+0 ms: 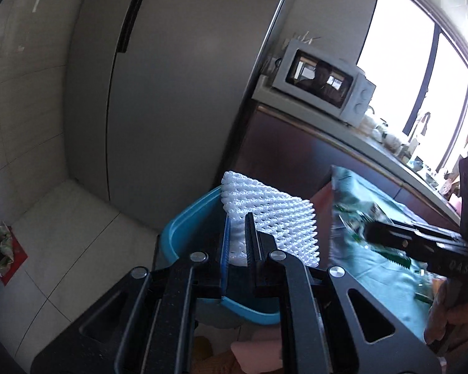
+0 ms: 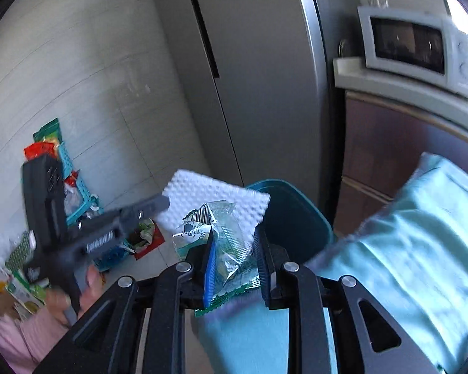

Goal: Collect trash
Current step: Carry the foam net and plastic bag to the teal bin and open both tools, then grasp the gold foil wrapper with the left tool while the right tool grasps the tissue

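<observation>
Currently white foam net (image 1: 274,218) is clamped in left gripper (image 1: 238,240) jaws, green wrapper (image 2: 231,249) in right gripper (image 2: 234,258) jaws, above blue bin (image 1: 187,227).

White foam netting (image 1: 274,218) (knobbly, matt), glossy crinkled plastic wrapper (image 2: 224,243)

Counted 2 grippers: left gripper (image 1: 238,237) and right gripper (image 2: 235,255). Saw 1 white foam net sleeve (image 1: 277,218), 1 green snack wrapper (image 2: 224,243), 1 teal bin (image 1: 187,227), 1 microwave (image 1: 324,84), 1 fridge (image 1: 177,78), 1 turquoise basket (image 2: 78,187).
</observation>
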Tool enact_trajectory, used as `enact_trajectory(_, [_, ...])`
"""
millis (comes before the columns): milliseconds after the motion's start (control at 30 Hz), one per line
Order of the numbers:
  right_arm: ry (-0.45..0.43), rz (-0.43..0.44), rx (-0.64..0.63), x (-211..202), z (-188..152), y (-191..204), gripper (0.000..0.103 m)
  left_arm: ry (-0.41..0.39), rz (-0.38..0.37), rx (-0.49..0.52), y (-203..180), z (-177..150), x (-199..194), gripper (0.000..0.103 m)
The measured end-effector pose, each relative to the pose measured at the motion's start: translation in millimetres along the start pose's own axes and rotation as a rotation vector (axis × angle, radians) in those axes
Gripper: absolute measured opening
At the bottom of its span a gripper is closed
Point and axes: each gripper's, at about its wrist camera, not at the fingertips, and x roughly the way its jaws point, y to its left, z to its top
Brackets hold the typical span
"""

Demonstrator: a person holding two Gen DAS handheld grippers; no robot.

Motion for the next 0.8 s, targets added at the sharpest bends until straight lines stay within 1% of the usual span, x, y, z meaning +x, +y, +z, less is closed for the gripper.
enact_trajectory(67, [0.031,-0.004,0.033,20.3,6.8,-5.3,0.022,0.022,0.022,0.006,3.2,-0.2,11.5,0.010])
enact_trajectory(233, [0.120,-0.017,0.135,62.9,13.9,-24.9,0.024,0.078,0.033,0.018,1.4,-6.5,41.6,0.011])
enact_trajectory(300, [0.138,-0.044,0.156,72.8,14.1,-29.8,0.028,0.104,0.039,0.018,0.8,-8.5,55.2,0.011])
enact_trajectory(367, [0.165,-0.047,0.191,81.4,13.5,-35.8,0.036,0.126,0.036,0.020,-0.4,-14.2,64.6,0.012])
enact_trajectory(400, [0.173,-0.047,0.207,82.6,12.6,-37.5,0.037,0.134,0.041,0.021,-1.6,-15.3,69.4,0.012])
enact_trajectory(500, [0.165,-0.061,0.225,85.4,13.2,-44.6,0.042,0.157,0.041,0.023,-6.8,-20.6,82.3,0.014])
enact_trajectory(533, [0.161,-0.070,0.227,84.9,13.4,-45.1,0.047,0.163,0.039,0.021,-8.4,-20.4,87.9,0.018])
enact_trajectory(567, [0.156,-0.075,0.230,83.5,13.4,-45.4,0.050,0.169,0.037,0.020,-9.1,-21.3,92.1,0.020])
enact_trajectory(667, [0.132,-0.079,0.229,78.8,10.1,-48.2,0.050,0.174,0.040,0.019,-13.0,-26.3,95.5,0.022])
enact_trajectory(733, [0.115,-0.066,0.239,71.7,7.6,-48.5,0.050,0.172,0.041,0.015,-16.6,-27.3,93.7,0.023])
enact_trajectory(800, [0.086,-0.045,0.235,57.1,5.4,-45.3,0.050,0.155,0.026,0.024,-21.5,-26.7,85.3,0.027])
